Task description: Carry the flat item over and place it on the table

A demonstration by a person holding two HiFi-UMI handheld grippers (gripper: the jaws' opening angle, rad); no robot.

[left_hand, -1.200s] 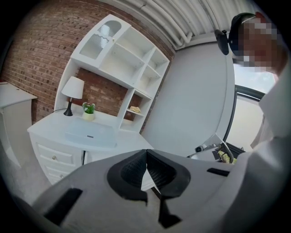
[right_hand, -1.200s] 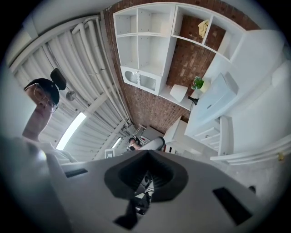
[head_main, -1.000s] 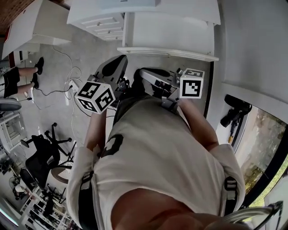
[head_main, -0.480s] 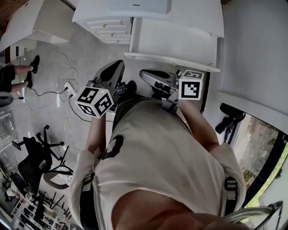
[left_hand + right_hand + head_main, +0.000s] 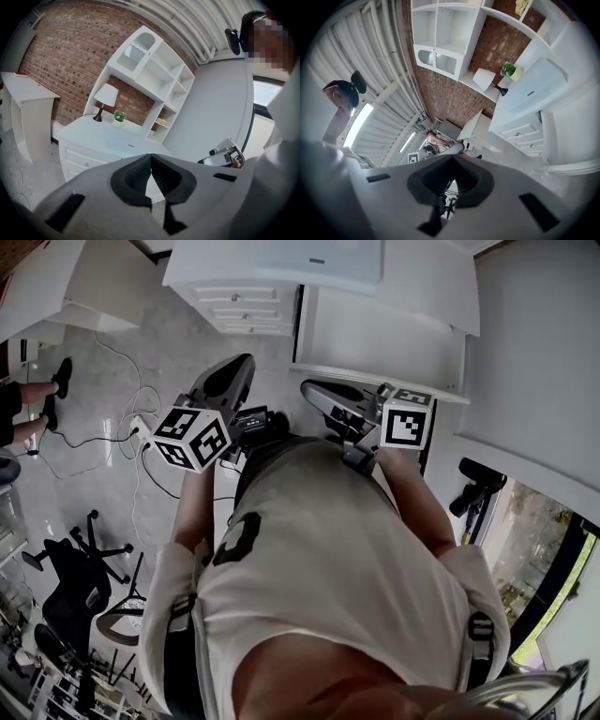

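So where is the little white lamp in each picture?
Head view: the lamp is not in it.
Left gripper view: the lamp is left of the middle, standing on the desk next to a small plant.
Right gripper view: the lamp is up and right of the middle, lying sideways because that picture is turned.
Shared landmark: the white desk with drawers.

White lamp (image 5: 106, 95) beside potted plant (image 5: 119, 117)
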